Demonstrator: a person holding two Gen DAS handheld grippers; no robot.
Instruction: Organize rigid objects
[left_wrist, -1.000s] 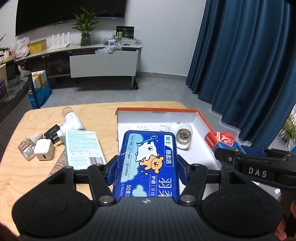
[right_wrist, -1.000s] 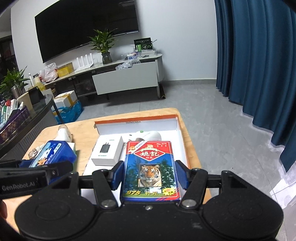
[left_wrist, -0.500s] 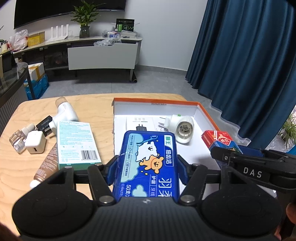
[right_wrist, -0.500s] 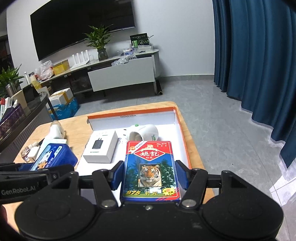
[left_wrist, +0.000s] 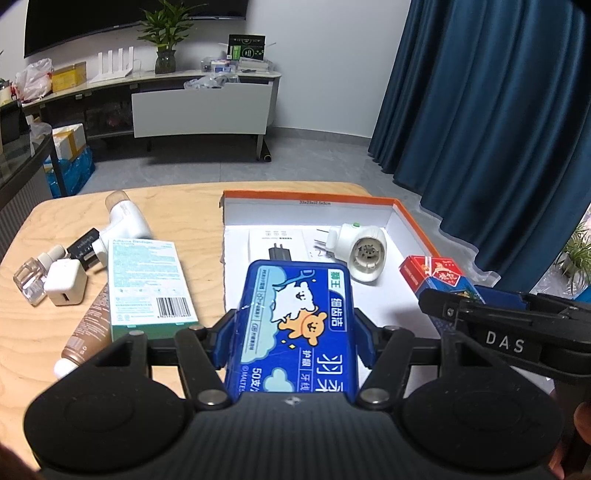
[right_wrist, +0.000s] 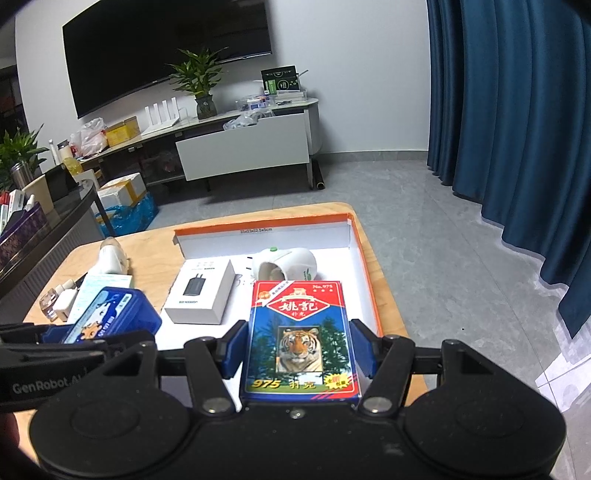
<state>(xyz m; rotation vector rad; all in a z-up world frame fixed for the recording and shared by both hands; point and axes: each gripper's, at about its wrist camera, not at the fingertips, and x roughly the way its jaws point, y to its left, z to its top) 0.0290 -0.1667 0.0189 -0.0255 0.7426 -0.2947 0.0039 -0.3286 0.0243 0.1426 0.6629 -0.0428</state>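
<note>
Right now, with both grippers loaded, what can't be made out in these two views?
- Charger box, left view: near half hidden behind the blue floss box.
- Brown tube, left view: partly covered by the green box.
- Card box, left view: near end hidden by the right gripper.

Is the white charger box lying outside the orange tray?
No, the white charger box lies inside the orange tray, beside the white plug-in device.

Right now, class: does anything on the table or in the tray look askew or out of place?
Yes. A brown tube lies slanted, partly pinned under the teal carton. In the orange-rimmed white tray, a white plug-in device lies tipped on its side.
</note>
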